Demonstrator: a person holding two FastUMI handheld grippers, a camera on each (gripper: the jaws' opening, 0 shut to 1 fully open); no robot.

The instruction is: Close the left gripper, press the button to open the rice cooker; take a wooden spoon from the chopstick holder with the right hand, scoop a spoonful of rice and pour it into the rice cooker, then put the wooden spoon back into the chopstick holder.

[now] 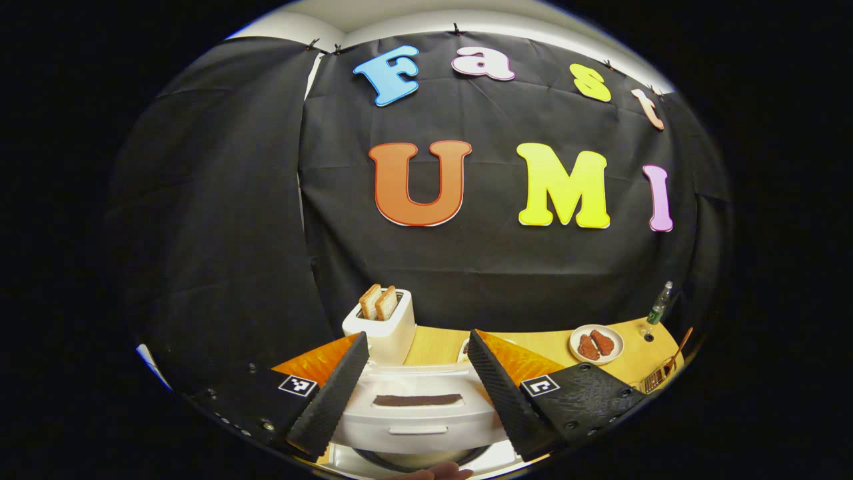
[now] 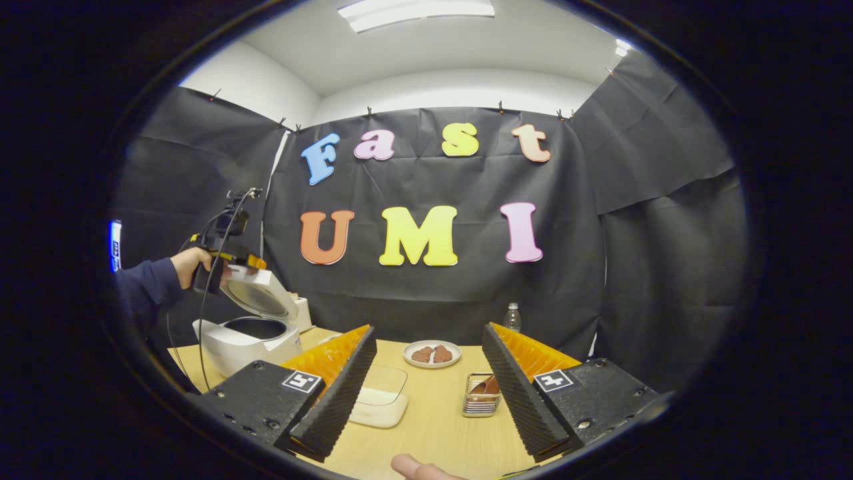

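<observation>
Now, rice cooker (image 2: 250, 333) lid's up, so next is the wooden spoon (image 2: 484, 386) in the chopstick holder (image 2: 481, 403). Right gripper (image 2: 426, 393) is spread wide & empty: approach w/ fingers either side of the handle, then clench. Left gripper (image 1: 416, 390) also spread, holding nothing.

Toaster (image 1: 385, 328) with toast, plate (image 2: 432, 354) of meat, bottle (image 2: 512, 317).

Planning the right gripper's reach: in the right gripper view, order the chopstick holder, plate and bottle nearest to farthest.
1. Chopstick holder, between the right gripper's fingers, toward the right one.
2. Plate, mid-table beyond it.
3. Bottle, by the back wall.
</observation>
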